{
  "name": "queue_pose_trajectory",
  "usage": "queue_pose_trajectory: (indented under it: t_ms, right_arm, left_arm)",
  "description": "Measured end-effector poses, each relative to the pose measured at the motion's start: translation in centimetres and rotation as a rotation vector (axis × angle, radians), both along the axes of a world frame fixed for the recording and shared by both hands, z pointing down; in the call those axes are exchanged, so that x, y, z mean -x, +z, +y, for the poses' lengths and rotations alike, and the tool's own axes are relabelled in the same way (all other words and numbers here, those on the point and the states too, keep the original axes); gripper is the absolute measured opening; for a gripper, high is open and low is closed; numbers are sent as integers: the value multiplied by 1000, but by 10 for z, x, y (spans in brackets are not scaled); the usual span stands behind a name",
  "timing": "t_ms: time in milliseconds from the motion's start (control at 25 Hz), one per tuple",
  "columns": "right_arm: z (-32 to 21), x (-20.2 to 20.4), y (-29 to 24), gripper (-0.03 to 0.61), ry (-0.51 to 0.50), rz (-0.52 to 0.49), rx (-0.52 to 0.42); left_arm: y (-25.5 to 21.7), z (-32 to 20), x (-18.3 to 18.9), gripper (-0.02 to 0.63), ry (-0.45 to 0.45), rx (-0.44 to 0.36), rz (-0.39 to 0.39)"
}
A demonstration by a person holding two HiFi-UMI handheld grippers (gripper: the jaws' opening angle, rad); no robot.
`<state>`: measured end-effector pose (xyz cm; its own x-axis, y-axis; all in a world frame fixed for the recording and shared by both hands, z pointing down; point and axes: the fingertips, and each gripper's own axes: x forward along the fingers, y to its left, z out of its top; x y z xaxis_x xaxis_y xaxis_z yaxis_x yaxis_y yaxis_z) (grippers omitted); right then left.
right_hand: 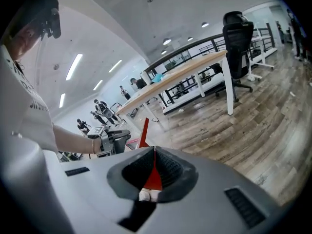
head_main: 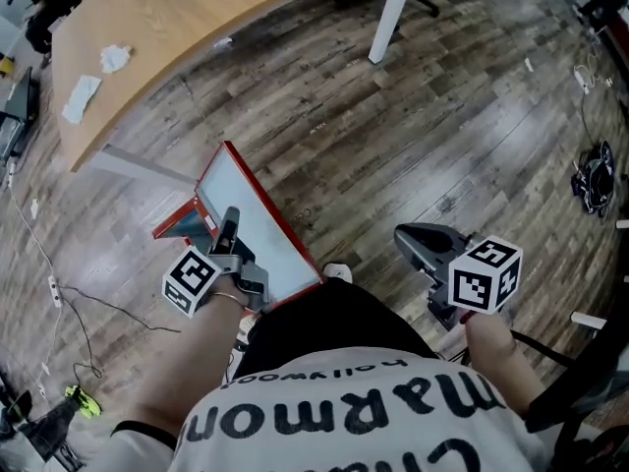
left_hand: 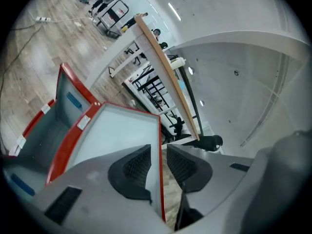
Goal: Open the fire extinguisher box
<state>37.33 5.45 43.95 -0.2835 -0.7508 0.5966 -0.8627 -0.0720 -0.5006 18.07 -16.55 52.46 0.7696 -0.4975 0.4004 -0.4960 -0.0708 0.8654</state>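
Seen from above, a person in a white printed shirt (head_main: 373,416) stands on a wood plank floor (head_main: 413,136), with a hand-held gripper in each hand.

The left hand-held gripper (head_main: 230,226) is at the free edge of the box's door (head_main: 257,226). It is released: in its own view the jaws stand apart with the door's red rim running between them. The left pad (left_hand: 136,167) lies close to the door's pale pane. A strip of floor shows between the rim and the right pad, so nothing is clamped.

The right hand-held gripper (head_main: 408,236) hovers over bare floor well to the right of the door. Its jaws are clenched together, tips meeting, with nothing in them. The red door shows edge-on beyond them in that gripper's view.

The door, a pale panel in a red frame, is swung open toward the person. The red box (head_main: 185,226) sits on the floor just behind it, on its left, with its grey inside (left_hand: 51,126) exposed.

Beyond the box, a curved wooden table (head_main: 187,37) crosses the upper left. The box is near the table's front corner, by a grey support panel (head_main: 138,165). White cloths (head_main: 115,59) lie near the table's front edge. A white table leg (head_main: 391,18) stands farther back. A thin cable (head_main: 69,298) trails over the floor at the left, and a black tangle (head_main: 593,180) lies at the far right.
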Motion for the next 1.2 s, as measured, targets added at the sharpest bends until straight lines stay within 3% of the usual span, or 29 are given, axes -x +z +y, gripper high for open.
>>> queue_pose_trajectory:
  t_ms: [240, 320, 480, 560, 640, 720, 840, 960, 1080, 1200]
  right_arm:
    - [-55, 54, -31, 12, -72, 78, -44]
    - [-75, 79, -38, 12, -92, 100, -47]
    - [-126, 135, -44, 12, -115, 157, -83]
    - [-138, 165, -45, 12, -99, 196, -84]
    - [-149, 189, -46, 12, -76, 240, -83]
    - [-164, 213, -50, 12, -51, 255, -97]
    - [-184, 259, -58, 12, -60, 232, -119]
    - [-194, 297, -71, 12, -112, 247, -131]
    - [-196, 327, -87, 12, -125, 180, -159]
    - [-198, 356, -117, 12, -149, 79, -256]
  left_arm:
    - [-45, -23, 111, 43, -72, -63, -1]
    - [-57, -31, 160, 43, -151, -52, 22]
    - [-75, -59, 289, 42, -401, -57, 111]
    - [-80, -69, 350, 38, -464, -72, 130]
    - [-86, -74, 401, 34, -479, -92, 95]
    - [-99, -80, 437, 32, -448, -138, 75]
    - [-127, -90, 465, 32, -334, -247, 76]
    - [-147, -92, 478, 29, -187, -362, -78]
    - [-170, -89, 450, 20, 45, -516, -157]
    - [-198, -81, 406, 17, 246, -647, -158]
